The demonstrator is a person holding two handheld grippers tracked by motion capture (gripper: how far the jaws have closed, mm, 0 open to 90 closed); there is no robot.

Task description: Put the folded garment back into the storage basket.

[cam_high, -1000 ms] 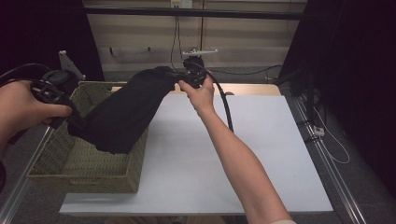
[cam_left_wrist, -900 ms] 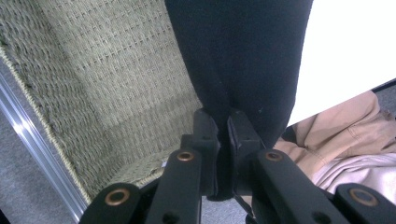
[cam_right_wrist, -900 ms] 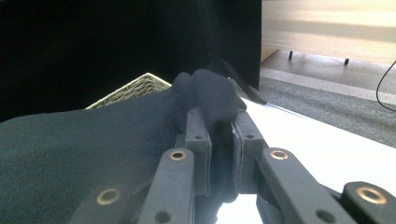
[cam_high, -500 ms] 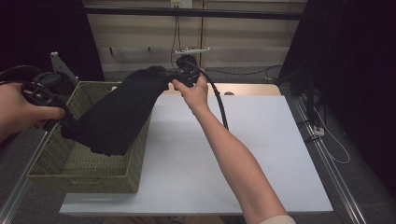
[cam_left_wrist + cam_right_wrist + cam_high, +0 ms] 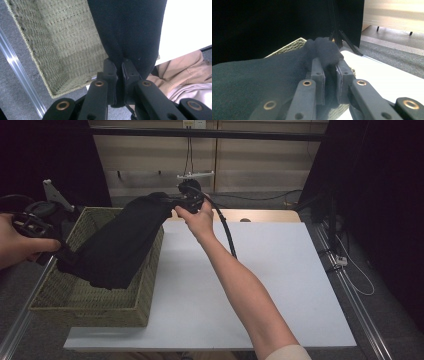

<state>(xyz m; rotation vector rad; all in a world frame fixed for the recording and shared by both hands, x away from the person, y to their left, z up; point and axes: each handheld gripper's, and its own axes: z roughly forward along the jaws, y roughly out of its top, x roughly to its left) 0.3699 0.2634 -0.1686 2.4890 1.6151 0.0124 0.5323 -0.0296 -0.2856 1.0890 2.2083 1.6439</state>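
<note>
A black cloth point(image 5: 120, 242) hangs stretched between both grippers, sagging over and into the woven green basket point(image 5: 85, 307) at the table's left. My left gripper point(image 5: 47, 232) is shut on the cloth's near-left end beside the basket's left rim. In the left gripper view the cloth point(image 5: 127, 30) rises from between the pads of the left gripper point(image 5: 119, 70), above the basket point(image 5: 62, 37). My right gripper point(image 5: 179, 202) is shut on the far end, above the basket's far right corner. In the right gripper view a bunched fold of cloth point(image 5: 324, 51) sits pinched by the right gripper point(image 5: 330, 70).
The white tabletop point(image 5: 280, 270) stretches right of the basket. The right gripper's black cable point(image 5: 225, 227) trails over the table's far part. Metal rails point(image 5: 345, 290) run along both table sides. Black curtains and a pale wall stand beyond.
The right gripper has carried its end of the cloth leftward, toward the basket. More of the cloth now hangs over the basket. The left hand has barely shifted.
</note>
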